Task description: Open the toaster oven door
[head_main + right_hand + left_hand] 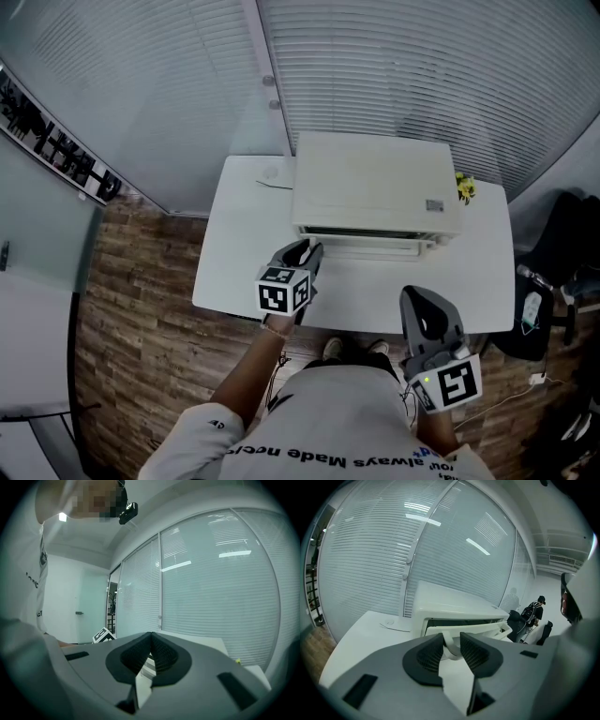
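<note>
A white toaster oven (pixel 375 187) stands at the back of the white table (pixel 234 272). Its door (pixel 464 629) is tilted slightly outward, and a dark gap shows along the door's top. My left gripper (pixel 307 250) is at the oven's front left. In the left gripper view, the left gripper (pixel 451 641) is shut on the curved left end of the white door handle (pixel 451 649). My right gripper (pixel 419 305) hangs over the table's front edge, away from the oven. Seen in its own view, the right gripper (pixel 151 641) is shut with nothing between its pads.
Window blinds (pixel 394 66) rise close behind the oven. A small yellow object (pixel 464 187) sits at the oven's back right corner. A flat white sheet (pixel 272 178) lies left of the oven. A black chair (pixel 562 244) stands beyond the table's right end.
</note>
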### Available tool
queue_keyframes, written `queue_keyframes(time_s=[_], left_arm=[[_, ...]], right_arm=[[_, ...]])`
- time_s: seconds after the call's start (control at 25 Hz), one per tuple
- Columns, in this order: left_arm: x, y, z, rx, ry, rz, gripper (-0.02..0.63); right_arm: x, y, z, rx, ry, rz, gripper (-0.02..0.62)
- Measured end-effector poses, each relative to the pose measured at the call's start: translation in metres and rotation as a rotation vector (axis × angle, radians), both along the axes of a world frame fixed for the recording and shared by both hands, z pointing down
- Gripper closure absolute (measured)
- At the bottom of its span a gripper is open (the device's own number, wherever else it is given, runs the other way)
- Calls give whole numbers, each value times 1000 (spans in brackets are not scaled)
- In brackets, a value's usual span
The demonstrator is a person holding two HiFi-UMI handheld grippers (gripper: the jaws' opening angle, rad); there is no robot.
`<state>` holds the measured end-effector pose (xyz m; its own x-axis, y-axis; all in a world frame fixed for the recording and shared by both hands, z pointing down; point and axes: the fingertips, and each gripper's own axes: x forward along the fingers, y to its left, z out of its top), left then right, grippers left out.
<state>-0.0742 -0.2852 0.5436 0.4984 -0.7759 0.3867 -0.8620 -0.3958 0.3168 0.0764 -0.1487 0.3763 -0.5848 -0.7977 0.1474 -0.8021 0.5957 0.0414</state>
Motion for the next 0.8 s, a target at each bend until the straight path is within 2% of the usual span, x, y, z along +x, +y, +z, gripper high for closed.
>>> queue_keyframes(time_s=[0.8], left_arm=[[-1, 21, 12, -37, -12, 12, 476]], right_arm=[[1, 7, -1, 3, -5, -4, 588]])
